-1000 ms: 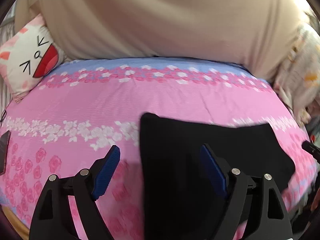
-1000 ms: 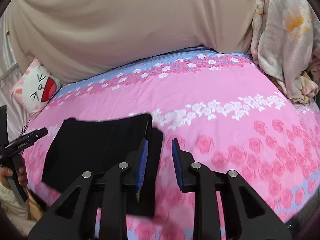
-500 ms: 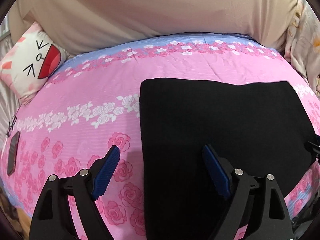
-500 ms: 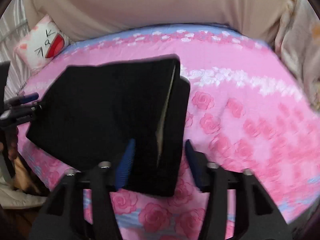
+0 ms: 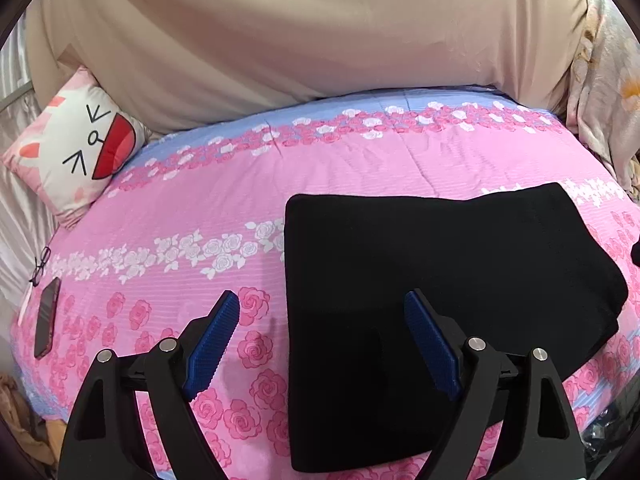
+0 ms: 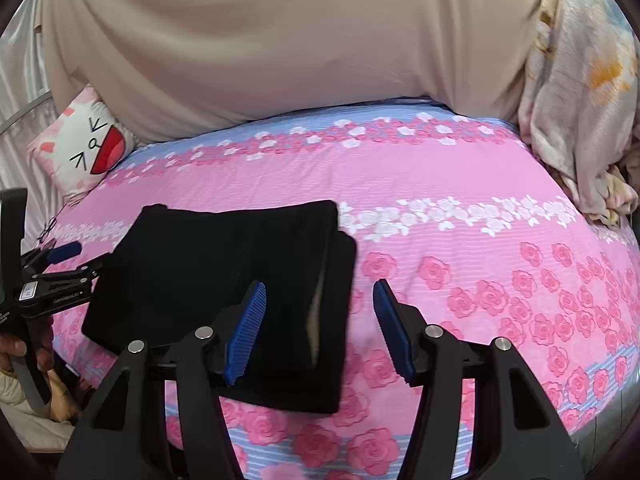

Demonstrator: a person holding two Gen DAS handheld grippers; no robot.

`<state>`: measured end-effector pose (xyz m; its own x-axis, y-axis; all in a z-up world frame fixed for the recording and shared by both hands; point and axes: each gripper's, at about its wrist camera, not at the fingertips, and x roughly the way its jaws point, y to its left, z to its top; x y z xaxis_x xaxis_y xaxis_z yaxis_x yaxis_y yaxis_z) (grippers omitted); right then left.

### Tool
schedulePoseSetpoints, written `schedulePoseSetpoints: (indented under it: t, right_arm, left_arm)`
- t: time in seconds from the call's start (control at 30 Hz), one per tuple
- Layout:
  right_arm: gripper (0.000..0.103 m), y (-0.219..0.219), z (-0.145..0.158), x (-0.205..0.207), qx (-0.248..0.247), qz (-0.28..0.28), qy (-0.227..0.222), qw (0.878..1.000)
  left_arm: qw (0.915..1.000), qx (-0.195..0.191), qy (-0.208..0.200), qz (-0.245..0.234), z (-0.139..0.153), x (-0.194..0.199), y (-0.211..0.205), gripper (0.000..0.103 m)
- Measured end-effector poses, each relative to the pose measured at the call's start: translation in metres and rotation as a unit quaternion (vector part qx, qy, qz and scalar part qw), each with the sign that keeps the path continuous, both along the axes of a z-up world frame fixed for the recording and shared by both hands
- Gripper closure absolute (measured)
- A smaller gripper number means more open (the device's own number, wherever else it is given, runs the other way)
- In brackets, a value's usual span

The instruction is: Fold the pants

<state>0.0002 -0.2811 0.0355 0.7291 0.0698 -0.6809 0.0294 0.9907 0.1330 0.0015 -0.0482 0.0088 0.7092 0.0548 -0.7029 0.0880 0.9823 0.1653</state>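
The black pants (image 5: 440, 280) lie folded into a flat rectangle on the pink floral bedspread (image 5: 180, 200). In the right wrist view the pants (image 6: 224, 280) show stacked layers along their right edge. My left gripper (image 5: 320, 336) is open and empty, above the pants' left edge. My right gripper (image 6: 318, 328) is open and empty, above the pants' right edge. The left gripper also shows at the left edge of the right wrist view (image 6: 52, 264).
A cat-face pillow (image 5: 76, 148) leans at the back left. A phone (image 5: 47, 322) and glasses (image 5: 40, 266) lie near the bed's left edge. A beige sheet (image 5: 300, 32) hangs behind. A floral blanket (image 6: 580, 92) is heaped at the right.
The right gripper has opened wider and let go of the pants, which now lie flat on the bed. Both grippers have pulled back slightly from the pants.
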Motion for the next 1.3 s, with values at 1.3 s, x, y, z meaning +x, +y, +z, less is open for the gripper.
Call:
schedulePoseSetpoints:
  t: [1.3]
  right_arm:
    - [0.016, -0.052, -0.059, 0.049, 0.194, 0.049, 0.118, 0.973]
  left_arm:
    - [0.9286, -0.307, 0.207, -0.023, -0.044, 0.065, 0.097, 0.016]
